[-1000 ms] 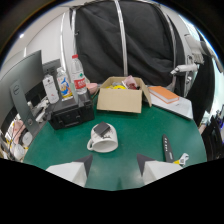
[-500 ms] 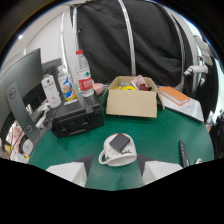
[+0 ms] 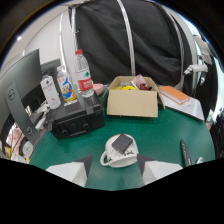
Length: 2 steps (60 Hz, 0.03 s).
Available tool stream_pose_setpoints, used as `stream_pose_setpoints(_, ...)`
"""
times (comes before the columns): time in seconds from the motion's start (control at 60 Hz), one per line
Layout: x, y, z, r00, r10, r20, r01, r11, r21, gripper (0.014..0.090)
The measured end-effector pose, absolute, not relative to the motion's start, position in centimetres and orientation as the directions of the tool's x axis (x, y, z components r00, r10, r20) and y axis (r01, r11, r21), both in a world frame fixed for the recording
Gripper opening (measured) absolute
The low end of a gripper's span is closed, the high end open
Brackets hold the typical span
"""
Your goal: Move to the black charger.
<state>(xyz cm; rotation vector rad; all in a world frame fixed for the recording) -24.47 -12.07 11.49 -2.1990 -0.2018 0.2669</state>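
Between open gripper (image 3: 114, 170) fingers, black charger (image 3: 121, 143) nearer.

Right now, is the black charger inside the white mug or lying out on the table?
Inside. The black charger rests in the mouth of the white mug, which stands upright on the green table, just ahead of the open claw.

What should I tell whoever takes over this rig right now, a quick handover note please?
Tongs: open, empty, low over the green table.
Black charger: lying in the white mug, just ahead of the fingers and roughly centred between them.
Nearby: black case beside the mug, cardboard box beyond it.
Done: approach nearly complete.
Left: close the last gap to the charger; nothing is gripped yet.
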Motion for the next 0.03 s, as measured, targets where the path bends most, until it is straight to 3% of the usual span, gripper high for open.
stream_pose_setpoints(0.033, -24.49, -12.09, 11.50, 0.964, 0.239, -0.119, 0.049, -0.596, -0.802, 0.0845)
